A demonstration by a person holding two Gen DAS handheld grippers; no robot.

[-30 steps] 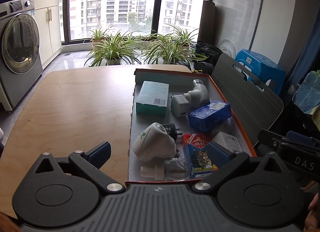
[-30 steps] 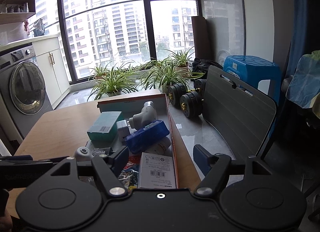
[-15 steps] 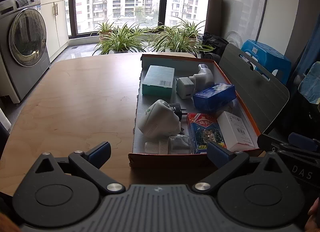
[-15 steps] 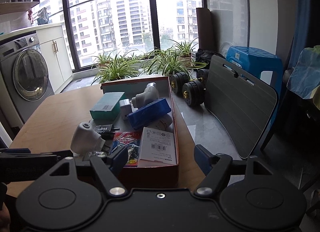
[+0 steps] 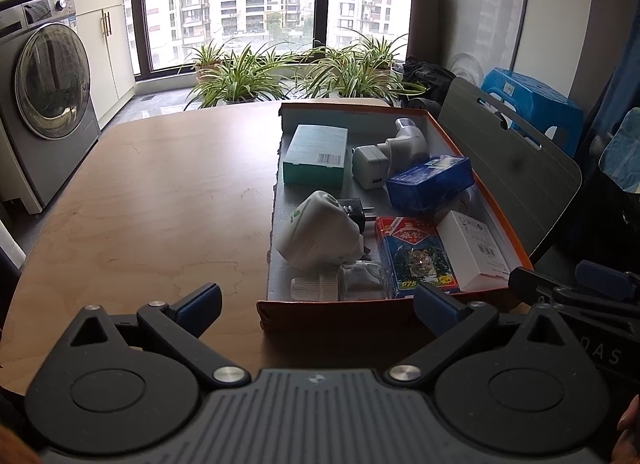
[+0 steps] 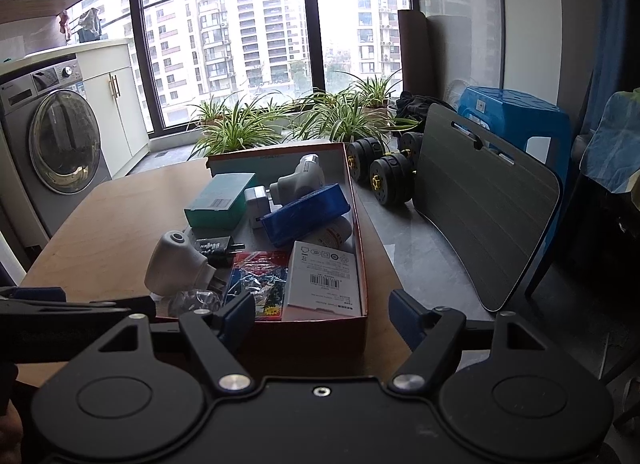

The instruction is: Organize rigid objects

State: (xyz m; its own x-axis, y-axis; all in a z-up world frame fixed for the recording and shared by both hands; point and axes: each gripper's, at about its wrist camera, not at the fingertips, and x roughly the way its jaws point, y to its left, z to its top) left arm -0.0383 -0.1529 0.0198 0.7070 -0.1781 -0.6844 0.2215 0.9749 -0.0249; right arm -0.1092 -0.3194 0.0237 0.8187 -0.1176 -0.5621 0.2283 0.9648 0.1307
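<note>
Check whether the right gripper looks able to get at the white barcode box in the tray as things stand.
Probably yes. The right gripper stands open and empty just short of the tray's near wall; the white barcode box lies uncovered right behind it.

Daylit room with tall windows

Dark-framed windows [image 6: 256, 44] show apartment blocks; potted plants [image 5: 288, 76] line the sill. A washer [image 5: 44, 96] and white cabinets [image 5: 108, 40] stand at left beside the wooden desk [image 5: 140, 204]. At right: grey wall [image 6: 524, 16], blue stool [image 6: 516, 112], leaning grey board [image 6: 480, 208], dumbbells [image 6: 384, 176] on grey floor.
</note>
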